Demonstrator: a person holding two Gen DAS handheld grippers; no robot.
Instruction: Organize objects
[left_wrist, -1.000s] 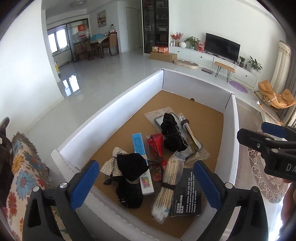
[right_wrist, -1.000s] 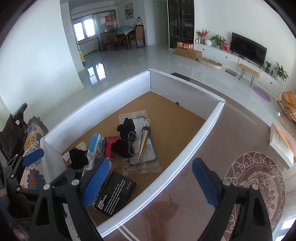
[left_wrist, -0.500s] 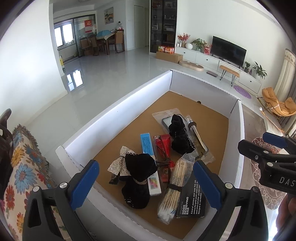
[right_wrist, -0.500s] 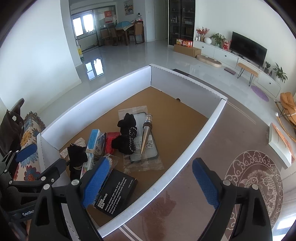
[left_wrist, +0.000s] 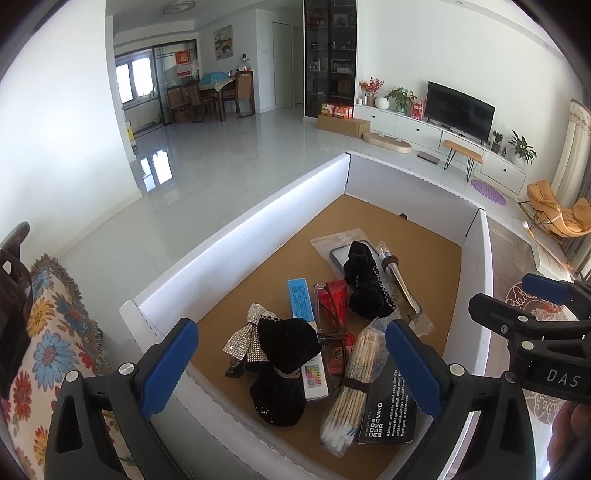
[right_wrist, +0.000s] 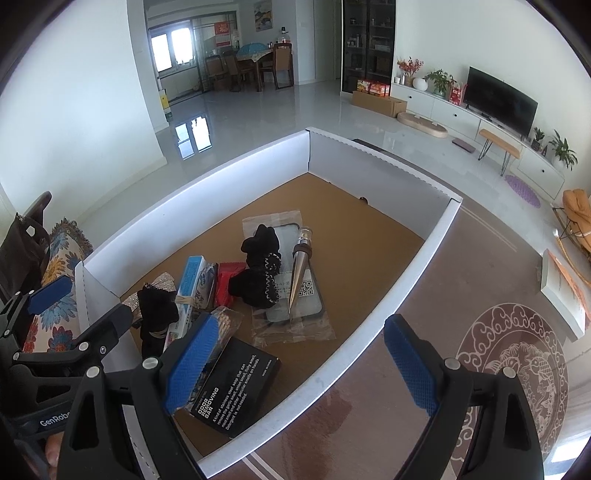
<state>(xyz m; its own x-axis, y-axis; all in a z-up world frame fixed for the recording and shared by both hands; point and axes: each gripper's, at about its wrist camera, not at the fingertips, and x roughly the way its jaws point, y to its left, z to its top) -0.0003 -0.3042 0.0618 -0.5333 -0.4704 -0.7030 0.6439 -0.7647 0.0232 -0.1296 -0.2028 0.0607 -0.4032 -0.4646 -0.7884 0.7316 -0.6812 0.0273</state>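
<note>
A white-walled box (left_wrist: 236, 243) with a brown floor holds a pile of items: a black velvet pouch with a rhinestone bow (left_wrist: 284, 354), a blue and white slim box (left_wrist: 304, 314), a red packet (left_wrist: 334, 299), a bundle of cotton swabs (left_wrist: 354, 384), a black "odor removing bar" box (left_wrist: 388, 410), a black scrunchie (left_wrist: 364, 284) and a metal cone (left_wrist: 397, 273) on a bagged phone case. My left gripper (left_wrist: 291, 365) is open above the near pile. My right gripper (right_wrist: 299, 365) is open over the box's (right_wrist: 424, 254) near right wall, above the black box (right_wrist: 236, 384).
The box sits on a brown patterned table surface (right_wrist: 461, 332). A floral cushion (left_wrist: 48, 332) lies to the left. Beyond are a glossy tiled floor, a TV stand (left_wrist: 443, 125) and an orange chair (left_wrist: 557, 214). The far half of the box floor (right_wrist: 351, 221) is bare.
Both grippers have drawn back and tilted up a little, so the box and its items sit lower and smaller in view. Nothing was grasped or moved.
</note>
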